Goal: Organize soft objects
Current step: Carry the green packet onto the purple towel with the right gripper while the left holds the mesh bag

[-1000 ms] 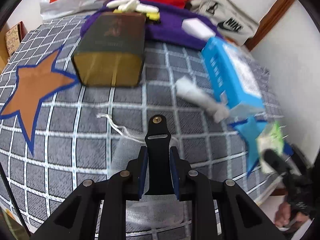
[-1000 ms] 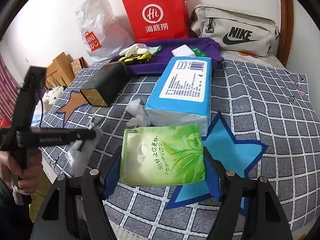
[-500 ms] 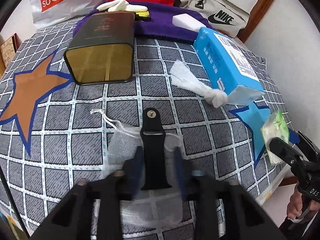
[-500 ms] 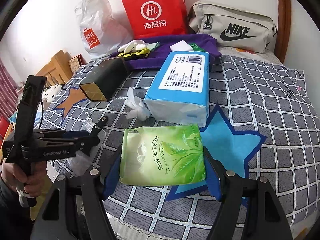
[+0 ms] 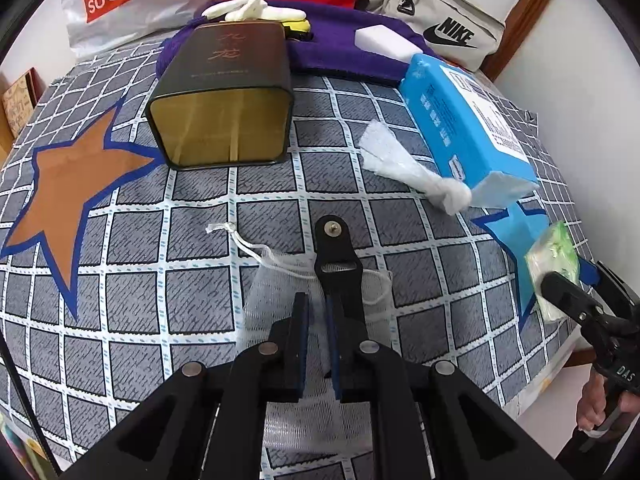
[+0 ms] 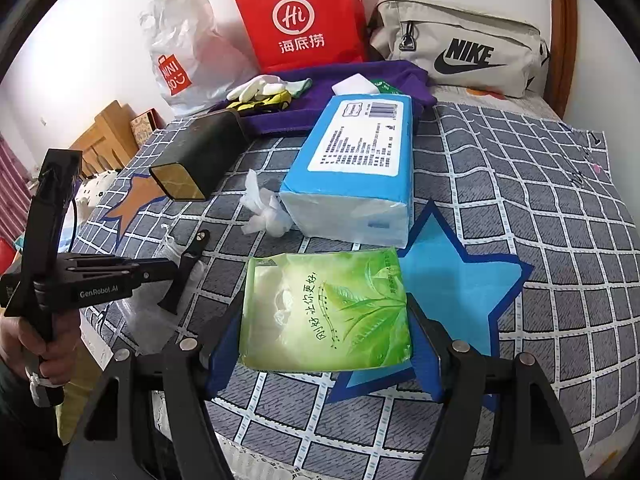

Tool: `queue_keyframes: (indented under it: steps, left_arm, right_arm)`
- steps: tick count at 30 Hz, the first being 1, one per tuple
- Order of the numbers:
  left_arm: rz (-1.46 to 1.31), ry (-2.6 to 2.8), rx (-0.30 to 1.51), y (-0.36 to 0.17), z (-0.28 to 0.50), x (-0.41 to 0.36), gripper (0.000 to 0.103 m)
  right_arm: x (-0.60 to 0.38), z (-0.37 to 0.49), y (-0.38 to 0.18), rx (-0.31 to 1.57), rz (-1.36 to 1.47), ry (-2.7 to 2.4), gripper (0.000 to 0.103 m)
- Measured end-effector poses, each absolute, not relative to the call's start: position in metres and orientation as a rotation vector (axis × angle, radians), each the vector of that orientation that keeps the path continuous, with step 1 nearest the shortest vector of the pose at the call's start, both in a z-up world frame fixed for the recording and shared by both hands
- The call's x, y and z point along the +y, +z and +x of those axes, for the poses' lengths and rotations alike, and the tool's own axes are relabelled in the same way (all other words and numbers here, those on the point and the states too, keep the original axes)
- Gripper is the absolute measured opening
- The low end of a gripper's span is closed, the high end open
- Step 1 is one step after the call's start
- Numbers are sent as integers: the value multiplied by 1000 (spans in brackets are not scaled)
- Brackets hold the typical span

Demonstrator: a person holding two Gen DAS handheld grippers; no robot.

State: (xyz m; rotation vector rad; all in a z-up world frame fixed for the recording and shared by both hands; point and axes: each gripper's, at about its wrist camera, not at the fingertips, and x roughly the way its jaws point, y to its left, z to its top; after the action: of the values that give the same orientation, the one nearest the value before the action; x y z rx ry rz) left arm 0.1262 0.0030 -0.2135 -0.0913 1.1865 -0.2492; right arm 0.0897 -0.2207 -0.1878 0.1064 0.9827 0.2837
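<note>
My left fingers (image 5: pixel 316 312) are closing beside the black strap (image 5: pixel 336 268), not on it — they may snag the mesh bag (image 5: pixel 280 284); right fingers (image 6: pixel 324 320) clamp the green pack (image 6: pixel 324 312).

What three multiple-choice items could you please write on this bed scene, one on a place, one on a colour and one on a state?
1. Where does the crumpled white tissue lie?
A. between the dark tin and the blue tissue pack
B. on a pillow
C. inside a drawer

2. What colour is the paper bag with the Hi logo?
A. yellow
B. red
C. black

3. What is the state of the right gripper?
A. open over bare cloth
B. closed on a spoon
C. closed on the green pack

Answers:
1. A: the tissue sits in the gap between the two, close to the blue pack's end.
2. B: the whole bag is red with white print.
3. C: both pads press the pack's sides.
</note>
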Motion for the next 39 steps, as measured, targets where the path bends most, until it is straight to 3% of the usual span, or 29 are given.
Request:
queue_keyframes:
  steps: [3,5,11,13,18,39]
  left_arm:
    - [-138,-275,1191,-211,125,4,29]
    - [-133,-274,1184,-209,125,1,32]
    - [-22,-224,1171,-215,126,-22,31]
    - [24,-216,1156,-216,125,-29,22]
    - [12,-241,1156,-211,127,-32,20]
    - [-125,-260,952,-111,149,26,20]
  right_arm:
    - [-220,90,-190,987,104,285,72]
    - [-220,90,-190,987,106,289,72]
    - [-222,91,-193,986,111,293,72]
    - [-223,92,-194,985,115,296,72]
    - [-227,94,-193,978,127,296,72]
    - [-210,131,-134,876,38,289,72]
